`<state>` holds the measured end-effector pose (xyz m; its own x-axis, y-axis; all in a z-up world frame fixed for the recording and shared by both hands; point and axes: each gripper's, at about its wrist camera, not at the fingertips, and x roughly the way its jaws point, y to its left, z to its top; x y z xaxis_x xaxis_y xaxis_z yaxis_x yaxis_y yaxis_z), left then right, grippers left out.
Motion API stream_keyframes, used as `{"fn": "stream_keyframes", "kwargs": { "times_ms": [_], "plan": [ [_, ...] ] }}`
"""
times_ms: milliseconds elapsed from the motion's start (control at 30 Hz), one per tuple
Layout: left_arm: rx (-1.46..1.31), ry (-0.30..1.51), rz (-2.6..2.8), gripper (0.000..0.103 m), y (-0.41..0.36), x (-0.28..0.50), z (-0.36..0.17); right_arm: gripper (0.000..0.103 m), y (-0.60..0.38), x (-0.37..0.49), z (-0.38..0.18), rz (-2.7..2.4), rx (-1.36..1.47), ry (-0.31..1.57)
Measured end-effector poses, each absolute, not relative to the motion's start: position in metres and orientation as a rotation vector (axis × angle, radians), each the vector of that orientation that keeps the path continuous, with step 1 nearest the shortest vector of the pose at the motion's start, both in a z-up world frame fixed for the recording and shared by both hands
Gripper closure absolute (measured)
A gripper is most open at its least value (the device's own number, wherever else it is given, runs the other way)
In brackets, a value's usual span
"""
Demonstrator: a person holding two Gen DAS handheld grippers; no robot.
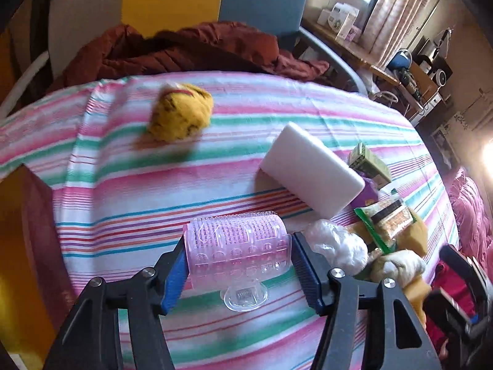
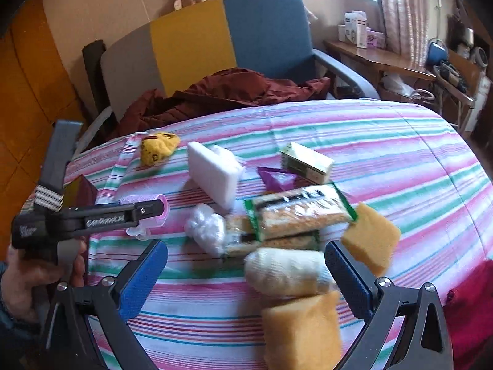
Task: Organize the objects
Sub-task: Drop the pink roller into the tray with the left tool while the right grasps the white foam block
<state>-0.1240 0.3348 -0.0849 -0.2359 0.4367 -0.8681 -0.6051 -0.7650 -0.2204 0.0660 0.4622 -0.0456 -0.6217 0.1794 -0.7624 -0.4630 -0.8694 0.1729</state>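
A pink hair roller with a clear foot lies low over the striped sheet, and my left gripper is shut on it, one blue pad against each end. The right wrist view shows that gripper from the side, roller at its tip. My right gripper stands wide open over a white rolled cloth that lies near its right finger, untouched. Around it lie two yellow sponges, a green snack packet and a crumpled plastic bag.
A white foam block, a yellow soft toy, a green box and a purple piece lie further back. A rust-red jacket is heaped on the chair behind. A dark red box stands at the left edge.
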Motion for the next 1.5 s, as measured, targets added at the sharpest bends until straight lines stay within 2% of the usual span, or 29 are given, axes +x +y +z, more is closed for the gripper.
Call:
{"fn": "stream_keyframes", "kwargs": {
  "times_ms": [167, 400, 433, 500, 533, 600, 633, 833, 1100, 1267, 1500],
  "plan": [
    [-1.299, 0.168, 2.056, 0.040, 0.311, -0.115, -0.061, 0.002, 0.463, 0.026, -0.039, 2.534, -1.160, 0.438],
    [-1.251, 0.126, 2.066, 0.040, 0.282, -0.104, -0.039, 0.024, 0.472, -0.050, -0.068, 2.490, -1.322, 0.269],
    [-1.251, 0.122, 2.070, 0.040, 0.278, -0.104, -0.038, 0.030, 0.474, -0.057, -0.074, 2.479, -1.349, 0.265],
    [-1.258, 0.111, 2.073, 0.040, 0.269, -0.104, -0.037, 0.051, 0.476, -0.069, -0.086, 2.462, -1.409, 0.265],
    [-1.261, 0.102, 2.075, 0.040, 0.264, -0.104, -0.036, 0.070, 0.476, -0.073, -0.091, 2.456, -1.437, 0.259],
    [-1.261, 0.088, 2.087, 0.040, 0.253, -0.104, -0.033, 0.073, 0.472, -0.072, -0.091, 2.463, -1.446, 0.251],
    [-1.260, 0.083, 2.095, 0.040, 0.249, -0.104, -0.031, 0.078, 0.469, -0.068, -0.088, 2.476, -1.434, 0.242],
    [-1.253, 0.068, 2.133, 0.040, 0.221, -0.103, -0.021, 0.079, 0.448, -0.048, -0.053, 2.535, -1.290, 0.176],
    [-1.250, 0.082, 2.254, 0.039, 0.146, -0.111, -0.003, 0.079, 0.399, -0.027, 0.011, 2.733, -1.114, 0.222],
    [-1.313, 0.084, 2.362, 0.039, 0.087, -0.135, -0.011, 0.079, 0.343, -0.023, 0.020, 2.886, -1.169, 0.253],
    [-1.422, 0.128, 2.505, 0.039, 0.025, -0.188, -0.039, 0.079, 0.260, -0.038, -0.003, 2.995, -1.363, 0.259]
  ]
}}
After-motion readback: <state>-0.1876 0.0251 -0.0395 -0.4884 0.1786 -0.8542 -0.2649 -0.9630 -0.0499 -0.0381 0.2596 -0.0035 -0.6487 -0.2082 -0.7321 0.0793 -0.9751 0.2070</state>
